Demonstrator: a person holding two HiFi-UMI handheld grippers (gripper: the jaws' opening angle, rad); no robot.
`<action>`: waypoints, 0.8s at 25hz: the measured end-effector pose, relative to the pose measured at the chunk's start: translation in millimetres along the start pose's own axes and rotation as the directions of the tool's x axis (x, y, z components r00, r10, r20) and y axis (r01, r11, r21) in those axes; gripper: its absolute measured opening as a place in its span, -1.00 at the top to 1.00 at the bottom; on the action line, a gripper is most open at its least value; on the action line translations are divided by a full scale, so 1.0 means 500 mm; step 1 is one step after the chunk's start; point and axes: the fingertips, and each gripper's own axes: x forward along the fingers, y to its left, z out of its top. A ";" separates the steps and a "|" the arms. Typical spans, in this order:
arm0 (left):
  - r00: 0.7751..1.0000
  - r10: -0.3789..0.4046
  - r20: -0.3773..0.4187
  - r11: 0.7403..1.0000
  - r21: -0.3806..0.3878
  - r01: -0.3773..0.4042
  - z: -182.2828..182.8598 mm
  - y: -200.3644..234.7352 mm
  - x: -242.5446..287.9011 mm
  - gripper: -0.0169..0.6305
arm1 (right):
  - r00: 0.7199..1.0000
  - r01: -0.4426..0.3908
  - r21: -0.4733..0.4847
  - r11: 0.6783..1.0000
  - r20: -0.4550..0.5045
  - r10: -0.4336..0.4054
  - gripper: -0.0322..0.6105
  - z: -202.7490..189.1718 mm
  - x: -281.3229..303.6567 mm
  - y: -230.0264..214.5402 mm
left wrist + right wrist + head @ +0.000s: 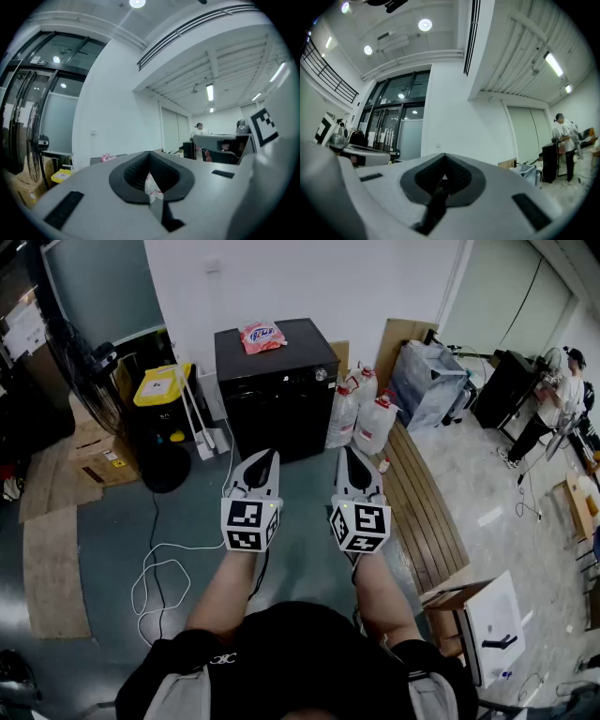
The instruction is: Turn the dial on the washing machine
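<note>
Approach step, dial untouched: left claw (pixel 266 457) and right claw (pixel 349 452) were clenched on nothing, held level, well apart from the black washing machine (pixel 277 390) at 12 o'clock, so its dial (pixel 321 374) likely needed a walk-up and an opened claw.

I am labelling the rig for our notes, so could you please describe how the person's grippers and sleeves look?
Both the left gripper and right gripper have pale grey shells with black ribbed pads tapering to a point. Each carries a marker cube with black-and-white square codes. The person wears a black short-sleeved top.
</note>
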 end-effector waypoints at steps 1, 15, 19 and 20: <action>1.000 0.001 -0.007 1.000 0.006 -0.001 -0.003 -0.005 -0.006 0.97 | 1.000 -0.003 0.011 1.000 0.007 0.003 0.90 0.001 -0.010 0.001; 0.998 -0.065 -0.019 0.998 0.007 0.065 -0.019 -0.015 -0.034 0.97 | 0.998 0.057 0.051 0.997 0.000 -0.057 0.90 -0.022 -0.054 0.016; 0.996 -0.081 -0.027 0.997 0.011 0.081 -0.032 -0.008 -0.029 0.97 | 0.997 0.075 0.090 0.993 -0.014 -0.074 0.90 -0.038 -0.050 0.014; 0.996 -0.083 -0.025 0.996 0.011 0.083 -0.031 -0.007 -0.025 0.97 | 0.997 0.079 0.104 0.991 -0.013 -0.078 0.90 -0.038 -0.046 0.009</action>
